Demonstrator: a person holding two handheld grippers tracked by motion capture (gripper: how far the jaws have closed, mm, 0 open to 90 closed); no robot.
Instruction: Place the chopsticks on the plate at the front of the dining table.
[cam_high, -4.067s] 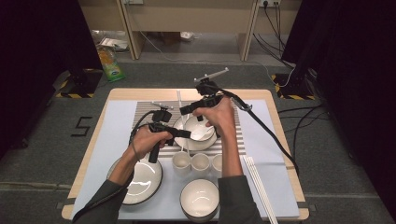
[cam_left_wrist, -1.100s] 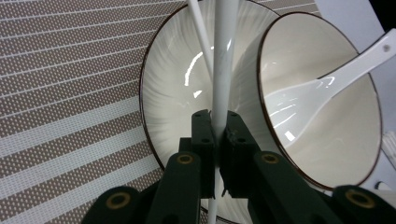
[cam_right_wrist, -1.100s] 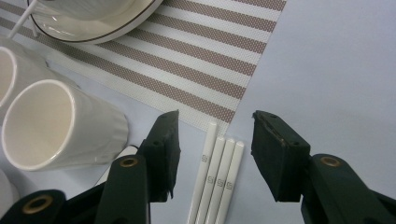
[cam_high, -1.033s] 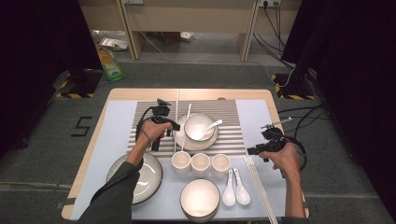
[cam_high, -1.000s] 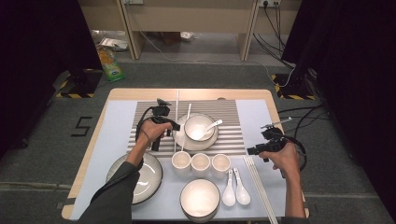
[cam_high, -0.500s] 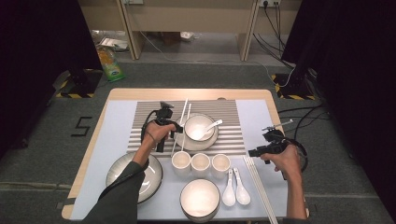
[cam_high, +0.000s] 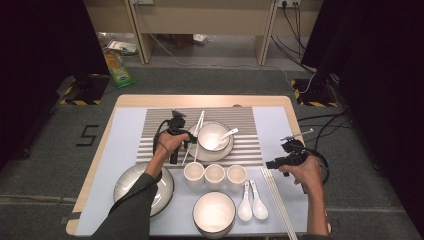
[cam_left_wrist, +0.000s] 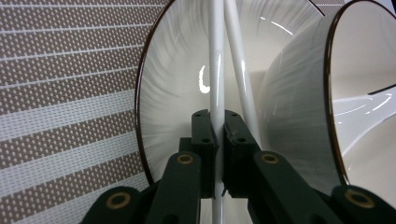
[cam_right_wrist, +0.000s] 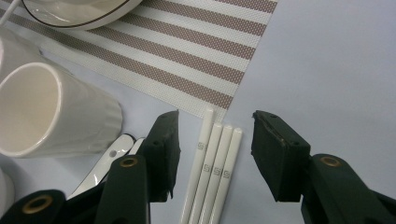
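My left gripper (cam_high: 186, 142) (cam_left_wrist: 217, 122) is shut on a white chopstick (cam_left_wrist: 216, 56) that lies over the rim of a white plate (cam_left_wrist: 173, 70). A second chopstick (cam_left_wrist: 237, 65) runs beside it, against the white bowl (cam_left_wrist: 299, 93) on that plate. From above, both chopsticks (cam_high: 196, 131) slant along the left side of the bowl (cam_high: 212, 136), which holds a spoon (cam_high: 227, 134). My right gripper (cam_high: 271, 164) (cam_right_wrist: 215, 130) stands open just above several white chopsticks (cam_right_wrist: 219, 163) lying side by side on the blue mat (cam_right_wrist: 327, 56).
Three white cups (cam_high: 215, 175) stand in a row below the striped mat (cam_high: 150, 130). Two white spoons (cam_high: 252, 202) lie beside the long chopsticks (cam_high: 277, 200). A white bowl (cam_high: 214, 212) sits at the front edge, with a large grey plate (cam_high: 142, 187) at front left.
My left gripper has shifted slightly right with the chopstick, tilting it against the plate. My right gripper has come down and left over the chopsticks on the blue mat.
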